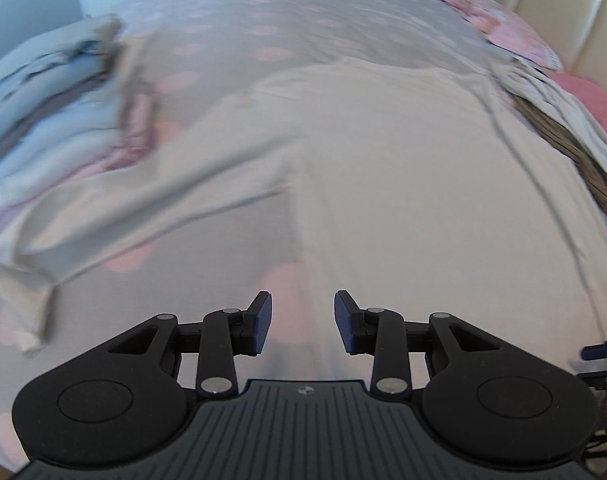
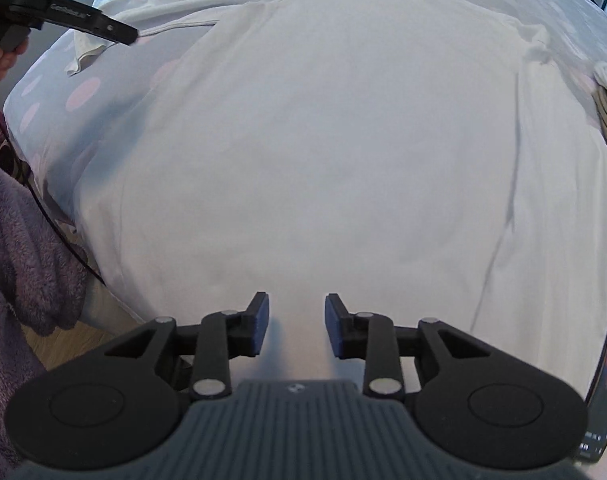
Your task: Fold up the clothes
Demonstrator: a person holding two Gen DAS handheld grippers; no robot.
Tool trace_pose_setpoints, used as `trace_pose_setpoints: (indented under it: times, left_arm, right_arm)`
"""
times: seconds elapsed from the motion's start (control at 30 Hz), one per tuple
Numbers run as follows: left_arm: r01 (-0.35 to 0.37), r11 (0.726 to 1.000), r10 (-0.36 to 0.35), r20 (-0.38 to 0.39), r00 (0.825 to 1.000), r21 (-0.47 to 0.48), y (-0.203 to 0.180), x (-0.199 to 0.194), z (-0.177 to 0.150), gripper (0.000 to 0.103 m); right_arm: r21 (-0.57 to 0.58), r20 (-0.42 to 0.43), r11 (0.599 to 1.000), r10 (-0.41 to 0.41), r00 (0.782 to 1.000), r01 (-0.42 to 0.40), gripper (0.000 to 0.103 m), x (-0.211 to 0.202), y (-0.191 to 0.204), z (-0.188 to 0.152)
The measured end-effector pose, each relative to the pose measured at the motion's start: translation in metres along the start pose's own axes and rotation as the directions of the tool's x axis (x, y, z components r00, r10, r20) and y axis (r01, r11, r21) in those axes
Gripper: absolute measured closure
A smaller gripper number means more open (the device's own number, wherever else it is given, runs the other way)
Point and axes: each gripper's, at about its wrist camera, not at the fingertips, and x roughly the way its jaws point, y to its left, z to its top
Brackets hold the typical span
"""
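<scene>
One white long-sleeved top (image 2: 323,140) lies flat on the dotted bedspread (image 1: 231,32), one sleeve (image 1: 115,216) stretched sideways. Second sleeve not discernible. Left gripper (image 1: 302,322) and right gripper (image 2: 296,324): jaws apart, nothing between. Folded pile (image 1: 43,96) blurred; basket (image 1: 575,160) cut off.

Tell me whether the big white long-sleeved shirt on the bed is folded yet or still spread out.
Spread out. The white long-sleeved shirt lies flat on the dotted grey bedcover, one sleeve stretched sideways, with no fold across its body.

Bed w/ dotted cover (image 1: 231,12): white top (image 1: 403,168), clothes pile (image 1: 43,92).
</scene>
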Motion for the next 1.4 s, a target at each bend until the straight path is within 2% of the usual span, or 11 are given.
trace_pose_setpoints:
  times: [0.27, 0.53, 0.7, 0.83, 0.87, 0.9, 0.97, 1.0, 1.17, 1.3, 1.4]
  left_arm:
    - [-0.125, 0.977, 0.139, 0.074, 0.987, -0.171, 0.104, -0.005, 0.003, 0.063]
    - [-0.207, 0.927, 0.267, 0.163, 0.95, -0.313, 0.183, 0.008, 0.015, 0.061]
    - [-0.337, 0.906, 0.381, 0.149, 0.912, -0.256, 0.191, 0.018, 0.017, 0.058]
    - [-0.373, 0.909, 0.392, 0.082, 0.916, -0.186, 0.188, 0.033, 0.013, 0.059]
    - [-0.382, 0.907, 0.399, 0.071, 0.914, -0.178, 0.187, 0.035, 0.013, 0.064]
    - [-0.386, 0.905, 0.402, 0.063, 0.914, -0.179, 0.188, 0.036, 0.013, 0.078]
    - [-0.365, 0.905, 0.384, 0.054, 0.922, -0.219, 0.194, 0.035, 0.014, 0.094]
    - [-0.352, 0.904, 0.376, 0.057, 0.925, -0.243, 0.198, 0.033, 0.015, 0.097]
    - [-0.285, 0.935, 0.316, 0.132, 0.939, -0.211, 0.173, 0.0, 0.02, 0.1]
    - [-0.173, 0.978, 0.195, 0.203, 0.96, -0.121, 0.123, -0.04, 0.027, 0.1]
    - [-0.088, 0.995, 0.096, 0.26, 0.961, -0.045, 0.078, -0.072, 0.03, 0.1]
  right_arm:
    - [-0.037, -0.062, 0.999, -0.004, 0.998, 0.002, 0.065, 0.03, 0.013, 0.031]
    - [-0.003, -0.084, 1.0, -0.007, 0.996, 0.007, 0.063, 0.05, 0.006, 0.054]
    - [0.012, -0.048, 1.0, -0.018, 0.999, 0.019, 0.056, 0.053, 0.011, 0.046]
    - [0.016, -0.014, 0.999, -0.029, 0.999, 0.03, 0.056, 0.053, 0.014, 0.038]
    - [0.02, -0.008, 0.999, -0.028, 1.0, 0.028, 0.056, 0.051, 0.014, 0.036]
    - [0.025, -0.003, 0.999, -0.026, 1.0, 0.026, 0.056, 0.05, 0.012, 0.034]
    - [0.032, 0.003, 0.999, -0.023, 1.0, 0.023, 0.056, 0.046, 0.011, 0.03]
    - [0.033, 0.005, 0.999, -0.021, 1.0, 0.021, 0.056, 0.045, 0.01, 0.029]
    - [0.045, 0.02, 0.999, -0.014, 1.0, 0.013, 0.056, 0.035, 0.011, 0.017]
    - [0.057, 0.05, 0.998, -0.003, 0.999, 0.0, 0.056, 0.023, 0.01, 0.01]
    - [0.053, 0.073, 0.999, 0.006, 0.997, -0.01, 0.056, 0.014, 0.01, 0.004]
